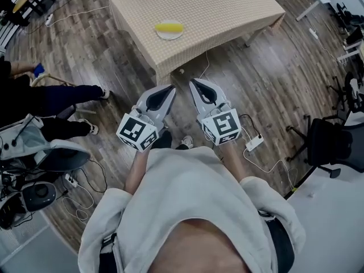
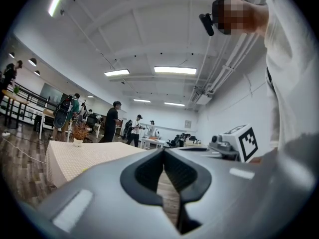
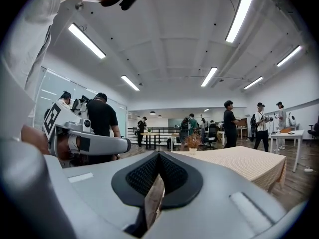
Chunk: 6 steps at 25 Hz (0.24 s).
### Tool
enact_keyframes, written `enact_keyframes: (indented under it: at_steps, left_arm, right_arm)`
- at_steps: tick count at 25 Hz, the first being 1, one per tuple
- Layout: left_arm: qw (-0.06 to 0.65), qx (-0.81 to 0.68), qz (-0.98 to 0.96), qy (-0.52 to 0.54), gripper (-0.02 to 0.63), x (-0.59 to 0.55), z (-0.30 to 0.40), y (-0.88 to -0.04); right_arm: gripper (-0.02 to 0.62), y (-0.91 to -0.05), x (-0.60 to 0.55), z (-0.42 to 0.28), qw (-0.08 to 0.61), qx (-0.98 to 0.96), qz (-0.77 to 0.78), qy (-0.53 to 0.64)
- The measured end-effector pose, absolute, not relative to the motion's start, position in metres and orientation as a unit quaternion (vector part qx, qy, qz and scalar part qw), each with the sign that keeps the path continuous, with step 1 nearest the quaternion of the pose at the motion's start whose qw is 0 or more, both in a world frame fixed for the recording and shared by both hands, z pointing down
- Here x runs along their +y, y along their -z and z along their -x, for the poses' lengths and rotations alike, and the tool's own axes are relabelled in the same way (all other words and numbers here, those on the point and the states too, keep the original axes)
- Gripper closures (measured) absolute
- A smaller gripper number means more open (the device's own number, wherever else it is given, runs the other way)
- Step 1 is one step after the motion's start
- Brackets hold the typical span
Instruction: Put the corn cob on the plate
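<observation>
The yellow corn cob (image 1: 169,27) lay on a round white plate (image 1: 170,36) atop the beige-clothed bench (image 1: 227,10). The grey left gripper (image 1: 170,88) and right gripper (image 1: 193,82) hung well short of it, jaws pressed together and empty.

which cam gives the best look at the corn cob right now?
Head view: the corn cob shows whole from above, lying on the plate on the table. Both gripper views skim the tabletop from low down, and the cob can't be made out in either.
</observation>
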State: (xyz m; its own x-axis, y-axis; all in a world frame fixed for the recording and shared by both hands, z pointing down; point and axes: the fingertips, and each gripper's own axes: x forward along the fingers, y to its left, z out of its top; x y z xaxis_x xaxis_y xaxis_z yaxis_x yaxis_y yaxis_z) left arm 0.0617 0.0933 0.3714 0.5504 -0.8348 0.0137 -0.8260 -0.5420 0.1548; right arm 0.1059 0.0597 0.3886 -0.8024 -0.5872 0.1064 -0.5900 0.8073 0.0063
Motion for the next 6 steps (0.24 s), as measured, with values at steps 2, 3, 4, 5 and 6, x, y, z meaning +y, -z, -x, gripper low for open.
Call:
enact_keyframes:
  at_steps: [2,3,4,5,6]
  left_arm:
    - [0.07,-0.472,-0.878,0.032,0.598,0.099,-0.068,-0.371]
    - [0.069,-0.472,-0.878,0.032,0.598,0.102,-0.071,-0.371]
    - [0.069,-0.472,-0.878,0.032,0.598,0.104,-0.073,-0.37]
    - [0.068,-0.472,-0.879,0.033,0.598,0.105,-0.074,-0.369]
    - [0.068,-0.471,-0.879,0.033,0.598,0.107,-0.076,-0.369]
  right_arm:
    - [0.598,-0.388,0.065,-0.109,0.05,-0.95,-0.308,-0.011]
    - [0.598,-0.388,0.067,-0.11,0.051,-0.95,-0.307,-0.01]
    - [0.598,-0.387,0.069,-0.111,0.051,-0.951,-0.306,-0.009]
    - [0.598,-0.387,0.071,-0.112,0.051,-0.951,-0.305,-0.008]
    - [0.598,-0.386,0.073,-0.112,0.051,-0.951,-0.305,-0.007]
